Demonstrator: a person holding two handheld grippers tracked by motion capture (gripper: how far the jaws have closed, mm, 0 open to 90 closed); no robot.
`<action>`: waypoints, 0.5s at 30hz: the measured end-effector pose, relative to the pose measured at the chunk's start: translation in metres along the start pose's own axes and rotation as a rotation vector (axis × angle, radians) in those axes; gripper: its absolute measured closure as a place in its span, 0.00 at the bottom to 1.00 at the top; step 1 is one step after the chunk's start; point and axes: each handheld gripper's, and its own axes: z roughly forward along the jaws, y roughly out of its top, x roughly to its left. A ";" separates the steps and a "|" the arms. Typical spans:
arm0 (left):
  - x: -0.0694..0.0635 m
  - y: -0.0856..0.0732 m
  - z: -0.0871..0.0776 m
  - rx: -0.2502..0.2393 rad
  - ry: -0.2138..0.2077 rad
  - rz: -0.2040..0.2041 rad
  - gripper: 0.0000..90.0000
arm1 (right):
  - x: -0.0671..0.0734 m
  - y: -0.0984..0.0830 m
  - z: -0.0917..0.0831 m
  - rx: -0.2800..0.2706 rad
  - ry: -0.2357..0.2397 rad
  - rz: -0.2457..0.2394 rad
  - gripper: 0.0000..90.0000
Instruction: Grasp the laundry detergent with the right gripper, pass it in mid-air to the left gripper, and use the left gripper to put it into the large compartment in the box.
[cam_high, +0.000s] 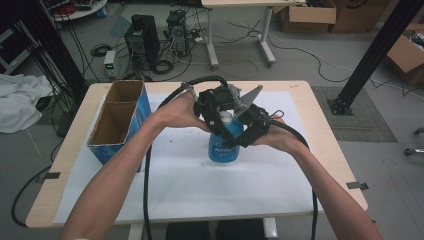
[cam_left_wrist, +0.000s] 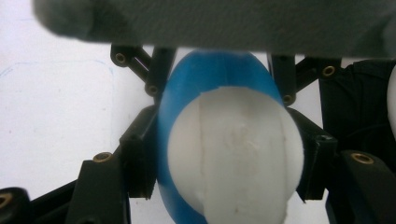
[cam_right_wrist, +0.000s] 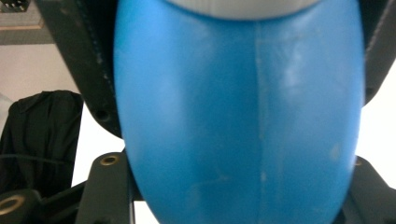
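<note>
One blue bottle (cam_high: 223, 145) with a white cap (cam_high: 226, 118) stands upright on the white sheet (cam_high: 200, 185) that covers the middle of the table (cam_high: 320, 125). Its label carries white lettering, too small and blurred to read. Two grippers meet at it from above. The left gripper (cam_high: 216, 116) pinches the bottle's top: in the left gripper view its jaws press the blue shoulder (cam_left_wrist: 215, 74) just under the cap (cam_left_wrist: 233, 158) from either side. The right gripper (cam_high: 245, 132) clamps the bottle's body, and in the right gripper view the blue wall (cam_right_wrist: 238, 121) sits tight between its jaws. One open cardboard box (cam_high: 120, 117) with blue outer sides and two compartments stands on the table's left part, well apart from the bottle. Two more cardboard boxes (cam_high: 307, 15) lie on the floor beyond, near two dark computer towers (cam_high: 142, 40).
</note>
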 end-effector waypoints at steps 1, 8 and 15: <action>0.000 0.000 0.000 0.000 0.001 0.000 0.43 | 0.000 0.000 0.000 -0.004 0.000 0.000 0.42; 0.000 0.000 0.001 0.005 0.004 0.002 0.43 | 0.000 -0.002 0.001 0.008 0.005 0.011 0.36; -0.002 0.000 0.002 0.021 0.006 0.005 0.43 | -0.002 -0.004 0.000 0.015 -0.004 0.034 0.32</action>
